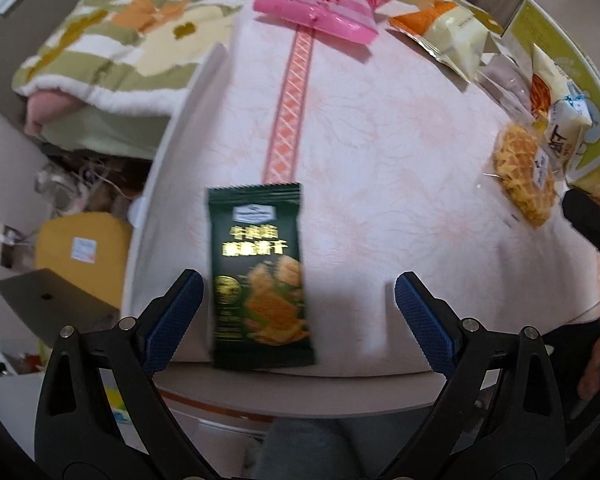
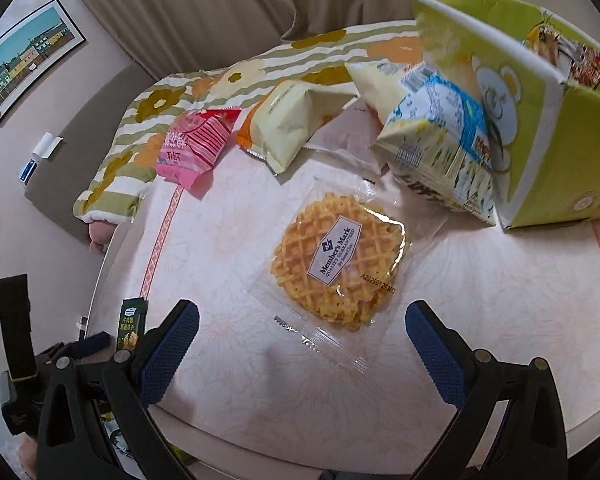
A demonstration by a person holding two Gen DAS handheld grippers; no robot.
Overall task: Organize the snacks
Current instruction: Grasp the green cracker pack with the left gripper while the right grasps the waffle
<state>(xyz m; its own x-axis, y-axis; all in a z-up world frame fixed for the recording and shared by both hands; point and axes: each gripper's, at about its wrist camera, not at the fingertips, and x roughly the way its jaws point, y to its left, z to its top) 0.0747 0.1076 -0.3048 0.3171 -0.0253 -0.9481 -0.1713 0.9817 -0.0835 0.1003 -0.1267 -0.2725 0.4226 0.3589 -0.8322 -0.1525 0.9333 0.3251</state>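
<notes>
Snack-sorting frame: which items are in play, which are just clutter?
In play: dark green biscuit packet, wrapped waffle, pink snack bag, cream snack bag, blue-and-yellow packet, green cardboard box, left hand-held gripper and right hand-held gripper, both open.

Clutter: floral blanket, framed picture, curtain, yellow cushion.

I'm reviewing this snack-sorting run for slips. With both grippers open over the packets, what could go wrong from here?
The dark green packet lies at the table edge, so the open left gripper may nudge it off. The waffle sits in a flat, slick clear wrapper; the open right gripper may slip or crush it.
</notes>
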